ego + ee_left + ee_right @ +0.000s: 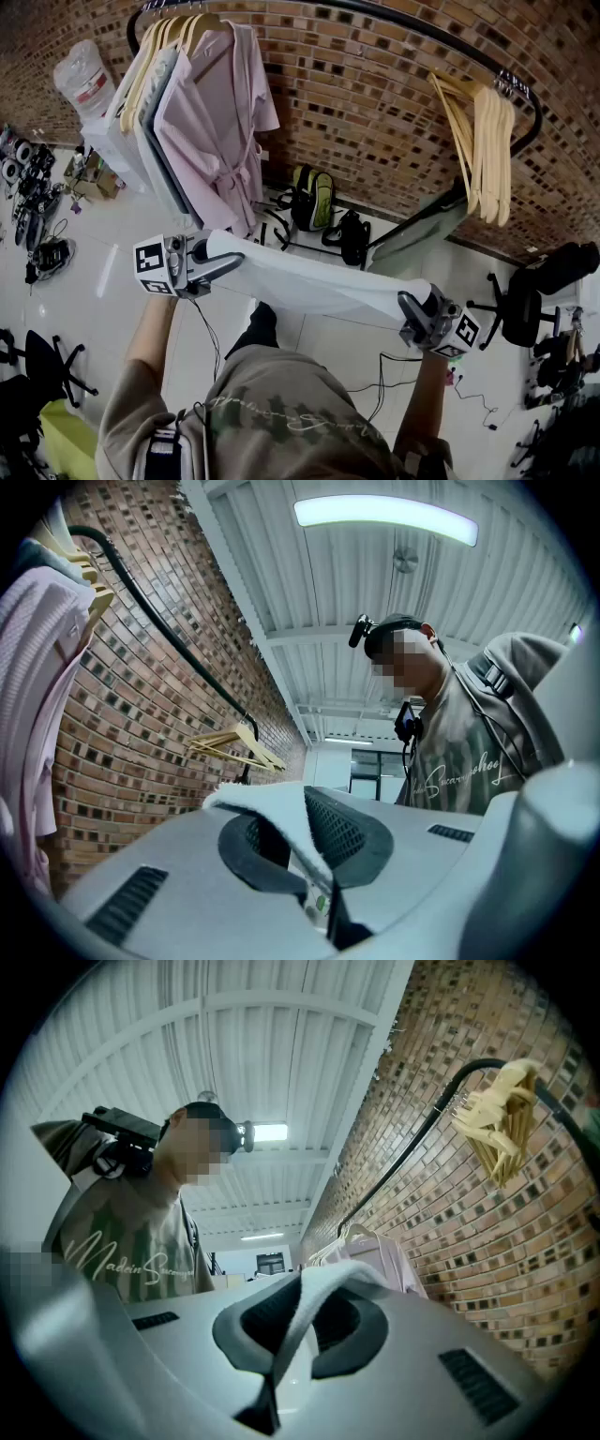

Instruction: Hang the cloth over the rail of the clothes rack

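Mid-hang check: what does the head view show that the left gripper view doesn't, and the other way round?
Head view only: the white cloth stretched between the left hand-held gripper and the right hand-held gripper, not yet over the rail, plus a backpack. Left gripper view only: its jaws shut on the cloth's edge, and the ceiling light. Both: the rail, pink robe, wooden hangers and brick wall.

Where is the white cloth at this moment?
In the head view, the white cloth is stretched across the middle, held between the left gripper and the right gripper, below the black rail and not yet over it.
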`<state>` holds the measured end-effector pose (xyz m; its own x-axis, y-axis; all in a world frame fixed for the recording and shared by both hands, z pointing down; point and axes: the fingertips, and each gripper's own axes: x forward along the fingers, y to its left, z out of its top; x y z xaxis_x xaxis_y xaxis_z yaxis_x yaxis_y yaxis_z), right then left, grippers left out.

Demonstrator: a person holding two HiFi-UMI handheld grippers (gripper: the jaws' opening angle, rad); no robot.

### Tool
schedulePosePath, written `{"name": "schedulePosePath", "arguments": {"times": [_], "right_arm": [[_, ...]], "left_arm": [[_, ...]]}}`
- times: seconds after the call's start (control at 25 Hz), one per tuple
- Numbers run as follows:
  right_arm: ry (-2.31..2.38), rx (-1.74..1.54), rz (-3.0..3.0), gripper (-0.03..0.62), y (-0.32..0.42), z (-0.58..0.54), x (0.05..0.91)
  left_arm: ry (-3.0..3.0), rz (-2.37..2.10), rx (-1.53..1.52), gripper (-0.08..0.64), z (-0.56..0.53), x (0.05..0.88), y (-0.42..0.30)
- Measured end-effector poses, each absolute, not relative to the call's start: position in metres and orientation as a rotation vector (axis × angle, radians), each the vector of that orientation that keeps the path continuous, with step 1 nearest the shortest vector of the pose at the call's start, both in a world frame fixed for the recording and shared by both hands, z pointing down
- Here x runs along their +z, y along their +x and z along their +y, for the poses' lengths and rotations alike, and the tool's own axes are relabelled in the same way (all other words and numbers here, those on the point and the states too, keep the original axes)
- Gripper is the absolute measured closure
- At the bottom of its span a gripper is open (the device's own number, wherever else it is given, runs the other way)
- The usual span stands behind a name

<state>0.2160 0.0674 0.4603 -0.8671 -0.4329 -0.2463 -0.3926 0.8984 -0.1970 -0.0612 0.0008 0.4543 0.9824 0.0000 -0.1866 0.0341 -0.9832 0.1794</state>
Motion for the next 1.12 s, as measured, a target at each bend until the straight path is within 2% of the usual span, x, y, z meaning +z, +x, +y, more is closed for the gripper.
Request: {"name": "schedulePosePath", "arguments": {"times": [0.24, 0.48, 0.72, 1.12], "right_arm": [[-0.633, -0.226, 2.795, 0.571, 0.215, -0.002, 0.446], [-0.677, -0.110, 2.786, 0.571, 0.206, -0.052, 0.430], [-0.679, -0.044, 2.794, 0.571, 0.193, -0.076, 0.408], [-0.650, -0.040, 2.815, 0.571, 0.198, -0.106, 0.361]], "left_arm": [[2.925, 0.062, -0.229, 0.541, -0.070, 0.439, -0.062], [2.901, 0.059, -0.186, 0.543, -0.121, 0.426, -0.074], [2.921, 0.208, -0.233, 0.541, -0.150, 0.400, -0.091], [2.873, 0.161, -0.260, 0.541, -0.184, 0.362, -0.082]]}}
